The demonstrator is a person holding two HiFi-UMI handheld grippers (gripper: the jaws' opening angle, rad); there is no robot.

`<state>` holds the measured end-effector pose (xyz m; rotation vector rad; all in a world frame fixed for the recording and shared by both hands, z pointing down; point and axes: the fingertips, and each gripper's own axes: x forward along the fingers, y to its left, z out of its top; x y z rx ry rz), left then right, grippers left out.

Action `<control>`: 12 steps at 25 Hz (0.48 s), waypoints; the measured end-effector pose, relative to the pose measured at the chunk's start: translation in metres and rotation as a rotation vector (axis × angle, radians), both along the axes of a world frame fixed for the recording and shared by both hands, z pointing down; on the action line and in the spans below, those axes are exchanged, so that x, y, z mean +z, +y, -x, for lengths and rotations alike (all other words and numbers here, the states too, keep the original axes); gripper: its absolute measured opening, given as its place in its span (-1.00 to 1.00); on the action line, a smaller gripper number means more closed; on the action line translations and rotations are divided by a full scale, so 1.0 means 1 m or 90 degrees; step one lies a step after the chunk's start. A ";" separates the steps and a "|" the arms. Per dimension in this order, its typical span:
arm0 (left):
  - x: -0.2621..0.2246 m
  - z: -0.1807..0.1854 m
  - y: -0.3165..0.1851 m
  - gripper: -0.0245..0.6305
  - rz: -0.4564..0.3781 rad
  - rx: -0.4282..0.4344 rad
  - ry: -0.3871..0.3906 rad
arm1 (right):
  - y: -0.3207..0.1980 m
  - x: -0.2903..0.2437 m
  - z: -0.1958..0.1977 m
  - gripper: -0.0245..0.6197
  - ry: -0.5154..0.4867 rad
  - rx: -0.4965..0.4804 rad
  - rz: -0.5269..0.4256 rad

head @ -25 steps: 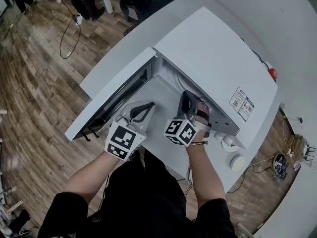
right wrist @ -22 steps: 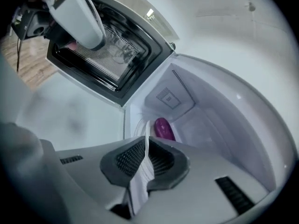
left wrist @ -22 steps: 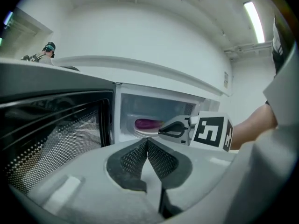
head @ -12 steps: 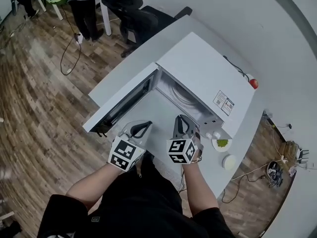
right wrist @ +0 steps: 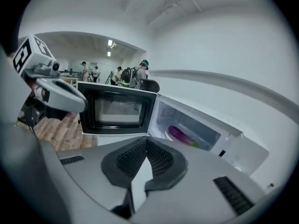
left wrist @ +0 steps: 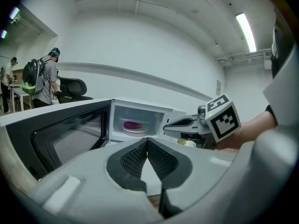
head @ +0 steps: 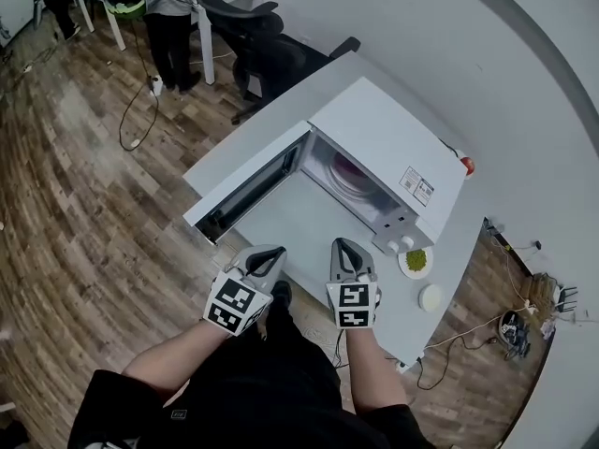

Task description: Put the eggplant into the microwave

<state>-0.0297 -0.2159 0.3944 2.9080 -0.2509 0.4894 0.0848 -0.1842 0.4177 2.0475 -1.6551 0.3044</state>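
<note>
The white microwave [head: 388, 143] stands on a white table [head: 299, 223] with its door [head: 245, 183] swung wide open to the left. The purple eggplant [head: 348, 170] lies on the round plate inside the cavity; it also shows as the eggplant [left wrist: 133, 124] in the left gripper view and the eggplant [right wrist: 180, 134] in the right gripper view. My left gripper [head: 268, 253] and right gripper [head: 344, 249] hover side by side over the table's near edge, well short of the opening. The left gripper [left wrist: 147, 141] and the right gripper [right wrist: 145, 140] are both shut, tips touching, holding nothing.
A small dish of green bits [head: 416, 261] and a white round lid [head: 430, 298] sit on the table right of the microwave. A red object [head: 466, 165] lies behind it. An office chair [head: 271, 45] and a person [head: 168, 7] are beyond the table; cables trail on the wooden floor.
Both grippers have drawn back from the microwave mouth toward the table's near edge. The right gripper was at the opening a second ago. The eggplant stays inside.
</note>
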 end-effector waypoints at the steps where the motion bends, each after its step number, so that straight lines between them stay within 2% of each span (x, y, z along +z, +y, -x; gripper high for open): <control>1: -0.001 0.003 0.004 -0.90 -0.001 0.003 0.001 | 0.005 -0.003 0.005 -0.88 -0.019 0.001 -0.010; 8: -0.011 0.028 0.036 -0.90 0.007 0.016 -0.002 | 0.055 -0.024 0.032 -0.88 -0.145 -0.001 -0.060; 12: -0.027 0.044 0.042 -0.90 -0.006 0.009 -0.003 | 0.085 -0.039 0.040 -0.88 -0.216 0.004 -0.098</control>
